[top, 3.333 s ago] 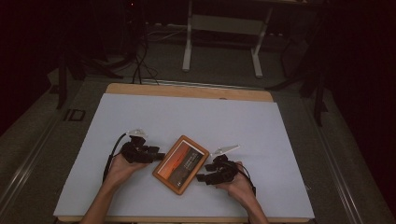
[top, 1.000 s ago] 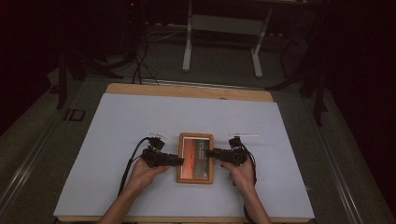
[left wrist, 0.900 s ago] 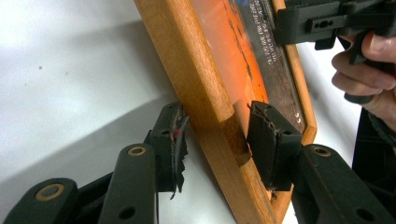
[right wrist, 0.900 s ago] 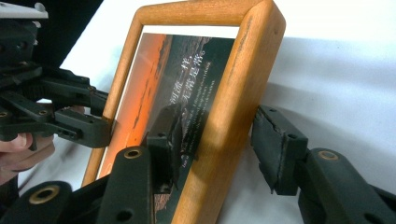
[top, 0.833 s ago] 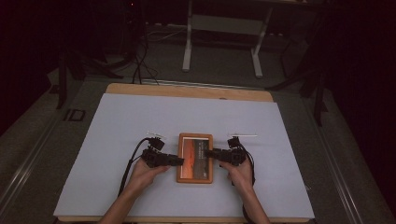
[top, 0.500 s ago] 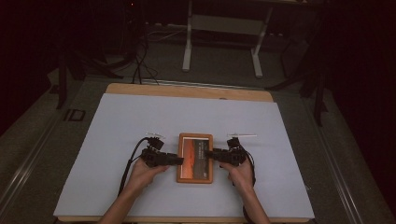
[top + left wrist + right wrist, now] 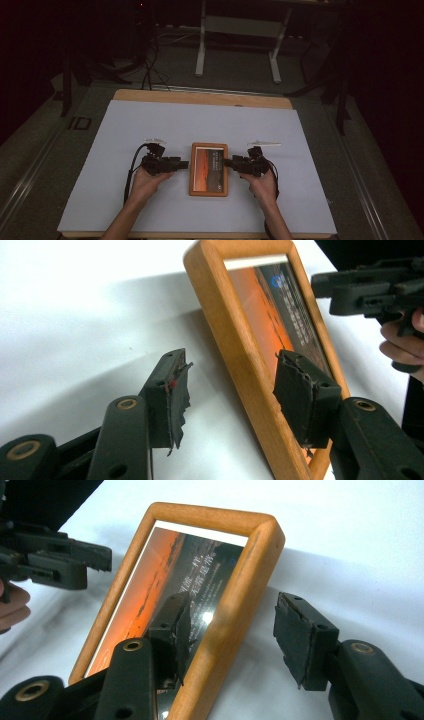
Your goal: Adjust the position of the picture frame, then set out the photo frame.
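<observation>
Wooden photo frame (image 7: 208, 169) lies flat, squared up, near the middle of the white counter (image 7: 125, 130), orange picture facing up. 3 s ago it sat at an angle; now straight. Left claw (image 7: 184, 164) and right claw (image 7: 227, 162) flank its 2 long sides, approx level. Both claws have just been opening: each straddles a frame edge, 1 pad (image 7: 302, 395) over the glass, 1 outside, w/ gaps, not pressing. Judged: straightening done, frame released; hands likely to back away next
</observation>
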`<move>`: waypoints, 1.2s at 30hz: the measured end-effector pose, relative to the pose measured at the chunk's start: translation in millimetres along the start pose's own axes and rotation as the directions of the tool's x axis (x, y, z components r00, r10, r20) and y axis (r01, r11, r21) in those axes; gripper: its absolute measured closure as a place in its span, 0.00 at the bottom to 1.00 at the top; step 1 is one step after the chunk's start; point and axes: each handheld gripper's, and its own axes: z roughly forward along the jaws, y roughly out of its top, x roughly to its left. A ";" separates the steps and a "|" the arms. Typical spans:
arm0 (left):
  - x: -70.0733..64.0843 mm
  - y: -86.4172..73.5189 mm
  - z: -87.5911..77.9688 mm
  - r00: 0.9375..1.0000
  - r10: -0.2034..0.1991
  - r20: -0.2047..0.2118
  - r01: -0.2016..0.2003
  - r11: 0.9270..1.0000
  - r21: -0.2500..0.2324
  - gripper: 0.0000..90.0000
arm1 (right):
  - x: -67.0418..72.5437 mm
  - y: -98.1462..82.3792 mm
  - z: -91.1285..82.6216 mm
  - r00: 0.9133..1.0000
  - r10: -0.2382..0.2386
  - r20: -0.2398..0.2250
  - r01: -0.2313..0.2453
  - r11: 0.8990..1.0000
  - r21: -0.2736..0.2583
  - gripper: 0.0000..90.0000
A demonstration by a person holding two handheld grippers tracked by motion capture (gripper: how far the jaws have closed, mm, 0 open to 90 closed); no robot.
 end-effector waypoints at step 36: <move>-31.1 -0.8 -15.2 0.963 0.176 -0.204 -0.197 0.977 -0.087 0.52 | 36.7 9.5 1.2 0.938 -0.308 0.157 0.304 0.951 0.051 0.55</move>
